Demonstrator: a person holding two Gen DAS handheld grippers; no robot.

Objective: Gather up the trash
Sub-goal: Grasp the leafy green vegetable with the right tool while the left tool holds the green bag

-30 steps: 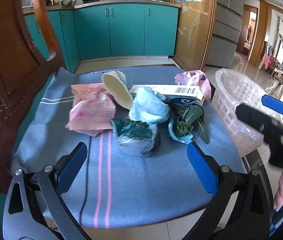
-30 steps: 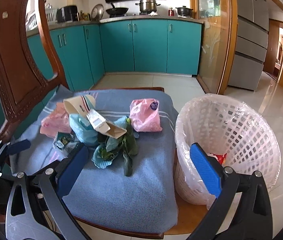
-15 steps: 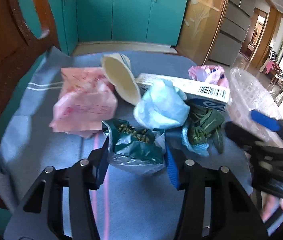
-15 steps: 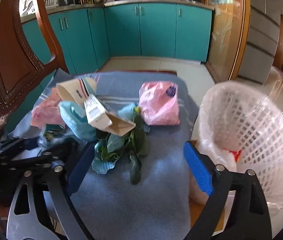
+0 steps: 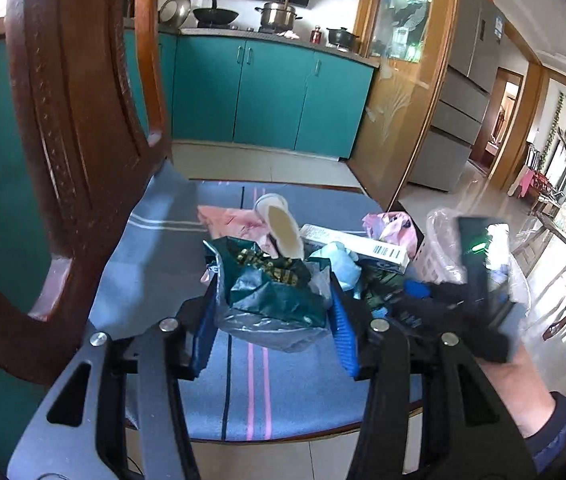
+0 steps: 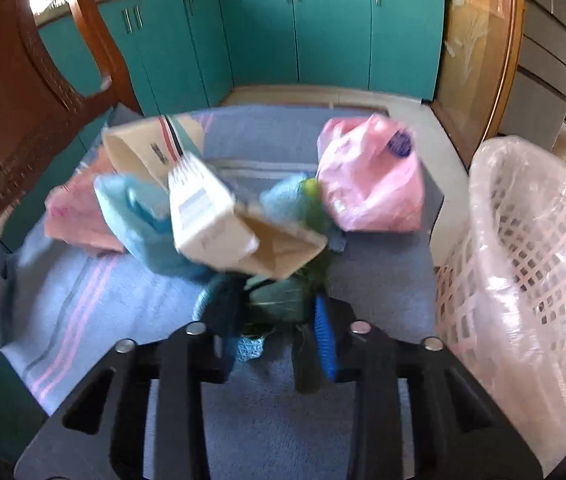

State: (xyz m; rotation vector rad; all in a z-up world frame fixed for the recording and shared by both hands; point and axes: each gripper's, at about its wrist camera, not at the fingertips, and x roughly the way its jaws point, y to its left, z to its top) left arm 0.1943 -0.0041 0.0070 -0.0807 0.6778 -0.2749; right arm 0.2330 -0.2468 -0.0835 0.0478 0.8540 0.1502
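My left gripper is shut on a crumpled dark green and silver wrapper and holds it above the blue cloth. My right gripper is shut on green leaves with blue net at the front of the trash pile. The pile holds a white carton, a paper cup, a light blue bag and pink bags. The lined white basket stands at the right.
A wooden chair back rises at the left. Teal kitchen cabinets stand behind. The right gripper's body sits close to the right of my left gripper, in front of the basket.
My left gripper closed on the green wrapper and lifted it off the cloth. My right gripper moved in to the pile and closed on the leaves.
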